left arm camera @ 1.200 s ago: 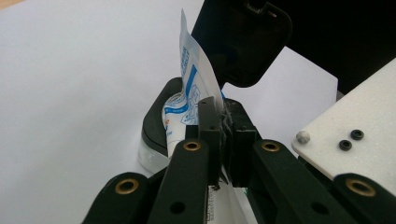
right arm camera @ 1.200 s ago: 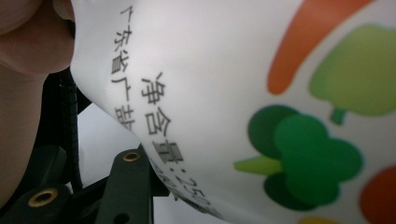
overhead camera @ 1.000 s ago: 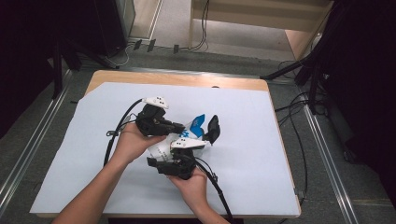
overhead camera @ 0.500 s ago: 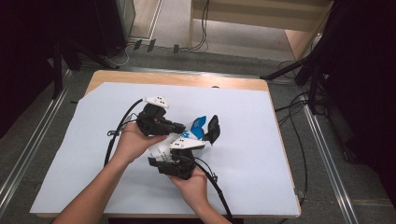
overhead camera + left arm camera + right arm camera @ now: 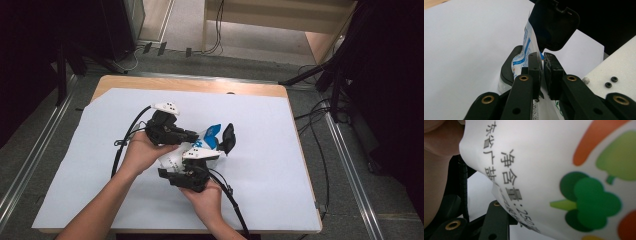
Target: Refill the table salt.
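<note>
Between two grippers, one pouch [image 5: 207, 141]

Tongs [image 5: 541, 65] nearly closed, pinching white-blue pouch [image 5: 524, 53] edge.

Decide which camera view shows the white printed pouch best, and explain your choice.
The high view: it shows the pouch whole, between both grippers above the white sheet. The left gripper view shows its thin edge between the jaws. The right gripper view shows a close-up of its print and vegetable pictures.
</note>
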### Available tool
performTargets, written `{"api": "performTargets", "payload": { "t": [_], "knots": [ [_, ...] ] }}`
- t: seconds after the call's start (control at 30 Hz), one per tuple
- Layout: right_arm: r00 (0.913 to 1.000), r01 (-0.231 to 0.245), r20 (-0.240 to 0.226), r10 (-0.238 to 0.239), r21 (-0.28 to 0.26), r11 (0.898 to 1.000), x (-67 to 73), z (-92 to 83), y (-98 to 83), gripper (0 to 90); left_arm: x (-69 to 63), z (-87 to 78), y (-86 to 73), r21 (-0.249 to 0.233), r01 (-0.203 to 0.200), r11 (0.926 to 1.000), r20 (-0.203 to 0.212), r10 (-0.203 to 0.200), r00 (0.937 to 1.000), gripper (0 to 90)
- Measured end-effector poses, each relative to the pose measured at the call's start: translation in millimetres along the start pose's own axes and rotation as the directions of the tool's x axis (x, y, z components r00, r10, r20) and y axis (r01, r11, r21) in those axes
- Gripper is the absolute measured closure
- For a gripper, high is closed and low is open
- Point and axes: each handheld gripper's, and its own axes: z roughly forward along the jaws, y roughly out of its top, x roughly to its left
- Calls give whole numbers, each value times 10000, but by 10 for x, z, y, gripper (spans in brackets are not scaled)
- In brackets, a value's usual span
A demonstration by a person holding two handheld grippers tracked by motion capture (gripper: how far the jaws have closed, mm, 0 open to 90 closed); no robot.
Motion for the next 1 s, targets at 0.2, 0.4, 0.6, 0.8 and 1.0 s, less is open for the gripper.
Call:
{"api": "performTargets", "payload": {
  "t": [0.2, 0.4, 0.6, 0.8, 1.0],
  "knots": [
    [9999, -128, -93, 128, -24, 9999, 8, -6, 8, 596, 11, -12, 4, -155, -1, 9999, 55, 2, 10000, 848],
    [9997, -204, -154, 204, -23, 9998, 14, -9, 24, 596, 13, -23, 6, -261, 41, 9997, 38, -40, 10000, 840],
    [9998, -177, -79, 178, 38, 9998, -12, -5, 23, 598, 19, -24, 4, -202, 58, 9998, 41, -58, 10000, 817],
    [9995, -321, -65, 321, 16, 9995, -32, -13, 26, 599, -3, -32, 7, -147, -44, 9999, -45, 43, 10000, 838],
    [9998, -196, 39, 196, 80, 9998, -24, -12, 24, 598, -4, -23, 3, -58, -53, 10000, -51, 52, 10000, 855]
  ]
}}
